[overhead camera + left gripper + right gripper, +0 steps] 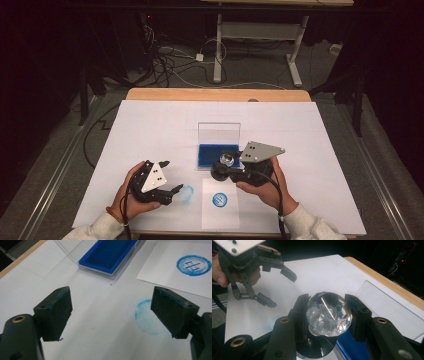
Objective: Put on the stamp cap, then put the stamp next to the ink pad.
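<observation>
The right gripper (226,167) is clenched on a stamp (329,314) by its clear faceted knob, with one black pad pressed to each side of the knob. In the right gripper view the stamp's round black base sits below the knob, over the near edge of the blue ink pad (348,345). In the high view the stamp sits at about 5 o'clock from the middle of the worktop (150,125), at the front edge of the ink pad (210,154), whose clear lid (219,132) stands upright behind it.

The left gripper (169,176) is released: its jaws stand wide apart with nothing between them. It hangs at about 7 o'clock on the worktop, held in the person's left hand (127,197). In the left gripper view the pads (56,312) frame bare white surface, and a faint blue ring smudge (147,317) lies on the sheet just inside the right-hand pad. In the high view the smudge (186,194) lies at the tips of the left gripper.

A small sheet of paper (220,210) lies at 6 o'clock, near the front edge, bearing a crisp round blue print (219,200). The paper lies just in front of the ink pad and between the two hands. The right hand (267,187) holds its gripper from the 4 o'clock side.
</observation>
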### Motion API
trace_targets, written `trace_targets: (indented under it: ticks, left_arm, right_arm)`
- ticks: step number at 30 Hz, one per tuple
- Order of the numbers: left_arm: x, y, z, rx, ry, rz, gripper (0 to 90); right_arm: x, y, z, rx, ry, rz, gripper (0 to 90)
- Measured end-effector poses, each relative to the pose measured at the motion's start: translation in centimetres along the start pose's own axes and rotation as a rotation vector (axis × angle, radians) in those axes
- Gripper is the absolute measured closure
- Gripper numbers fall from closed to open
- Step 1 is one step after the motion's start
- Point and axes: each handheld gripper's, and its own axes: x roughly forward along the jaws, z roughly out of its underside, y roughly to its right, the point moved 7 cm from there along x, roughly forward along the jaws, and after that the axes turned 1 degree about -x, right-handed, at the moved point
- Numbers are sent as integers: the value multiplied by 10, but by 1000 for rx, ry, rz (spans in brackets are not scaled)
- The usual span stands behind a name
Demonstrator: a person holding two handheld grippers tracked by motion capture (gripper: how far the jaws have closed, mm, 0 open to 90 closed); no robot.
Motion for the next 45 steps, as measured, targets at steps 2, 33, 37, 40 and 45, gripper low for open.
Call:
trace_targets:
  ticks: [2, 33, 37, 40, 45]
  left_arm:
    - [-3, -3, 3, -4, 3, -21, 171]
    - [-23, -1, 35, -62, -45, -56, 171]
    - [-23, -4, 36, -75, -48, -61, 171]
    - [-22, -4, 37, -71, -54, -60, 171]
    - [-23, -4, 36, -72, -55, -62, 171]
  right_arm:
    - [-3, 2, 0, -9, -3, 7, 573]
    - [-39, 52, 15, 28, -40, 193, 573]
    - [-40, 62, 17, 41, -53, 210, 573]
    - [-41, 70, 18, 45, -66, 225, 572]
    - [-37, 82, 21, 54, -102, 241, 572]
